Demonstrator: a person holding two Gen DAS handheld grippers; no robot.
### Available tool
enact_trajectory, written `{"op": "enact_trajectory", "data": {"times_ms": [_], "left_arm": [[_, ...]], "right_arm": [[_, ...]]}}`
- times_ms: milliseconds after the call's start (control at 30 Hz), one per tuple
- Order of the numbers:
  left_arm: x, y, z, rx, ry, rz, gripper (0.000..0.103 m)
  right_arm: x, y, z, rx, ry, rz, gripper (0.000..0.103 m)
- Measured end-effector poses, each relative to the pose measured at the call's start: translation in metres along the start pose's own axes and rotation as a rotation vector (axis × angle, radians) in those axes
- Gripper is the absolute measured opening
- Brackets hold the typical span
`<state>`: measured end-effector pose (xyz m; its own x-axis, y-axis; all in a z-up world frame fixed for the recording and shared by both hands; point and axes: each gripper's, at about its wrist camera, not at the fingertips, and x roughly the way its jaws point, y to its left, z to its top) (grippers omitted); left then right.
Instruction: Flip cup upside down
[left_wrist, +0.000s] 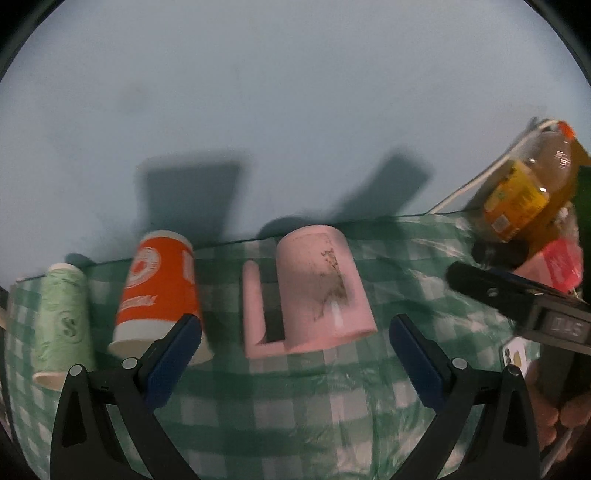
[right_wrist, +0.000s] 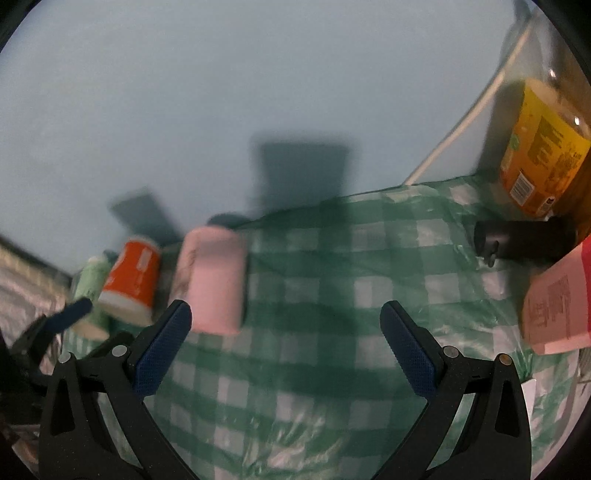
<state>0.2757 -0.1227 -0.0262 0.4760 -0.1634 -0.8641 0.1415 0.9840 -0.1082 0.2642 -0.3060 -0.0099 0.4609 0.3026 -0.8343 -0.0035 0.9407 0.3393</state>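
Three cups stand upside down in a row on the green checked cloth (left_wrist: 295, 406). A pink mug (left_wrist: 321, 291) with a square handle on its left stands in the middle, an orange paper cup (left_wrist: 159, 291) to its left, and a green paper cup (left_wrist: 64, 325) at the far left. My left gripper (left_wrist: 295, 354) is open and empty, just in front of the pink mug. My right gripper (right_wrist: 286, 343) is open and empty, over bare cloth to the right of the pink mug (right_wrist: 214, 280). The orange cup (right_wrist: 131, 280) and green cup (right_wrist: 90, 291) show further left.
A bottle with a yellow label (left_wrist: 524, 192) stands at the back right, also in the right wrist view (right_wrist: 543, 147). A black cylinder (right_wrist: 524, 243) lies beside it. A pink box (right_wrist: 557, 302) sits at the right. A white cable (right_wrist: 461, 125) runs along the wall.
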Motion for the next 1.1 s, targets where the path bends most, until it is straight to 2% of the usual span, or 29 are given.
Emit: {"op": "enact_trajectory", "data": {"times_ms": [133, 200, 433, 500, 633, 800, 1100], "left_arm": [[0.026, 0.000, 0.009, -0.036, 0.028, 0.007, 0.102], [0.037, 0.000, 0.014, -0.060, 0.053, -0.027, 0.102], [0.064, -0.012, 0.024, -0.076, 0.116, -0.067, 0.102], [0.072, -0.013, 0.026, -0.084, 0.139, -0.078, 0.095], [0.089, -0.014, 0.031, -0.089, 0.212, -0.095, 0.089], [0.099, -0.013, 0.037, -0.086, 0.238, -0.090, 0.077], [0.101, -0.008, 0.035, -0.047, 0.264, -0.122, 0.074]], "right_arm": [[0.005, -0.006, 0.012, 0.003, -0.010, -0.036, 0.101], [0.007, -0.008, 0.014, 0.004, -0.017, -0.059, 0.101], [0.012, -0.017, 0.019, 0.019, -0.007, -0.086, 0.101], [0.015, -0.018, 0.019, 0.017, -0.005, -0.096, 0.101], [0.023, -0.018, 0.018, 0.024, 0.010, -0.101, 0.101], [0.028, -0.019, 0.013, 0.023, 0.022, -0.103, 0.101], [0.023, -0.019, 0.006, 0.023, 0.029, -0.093, 0.101]]}}
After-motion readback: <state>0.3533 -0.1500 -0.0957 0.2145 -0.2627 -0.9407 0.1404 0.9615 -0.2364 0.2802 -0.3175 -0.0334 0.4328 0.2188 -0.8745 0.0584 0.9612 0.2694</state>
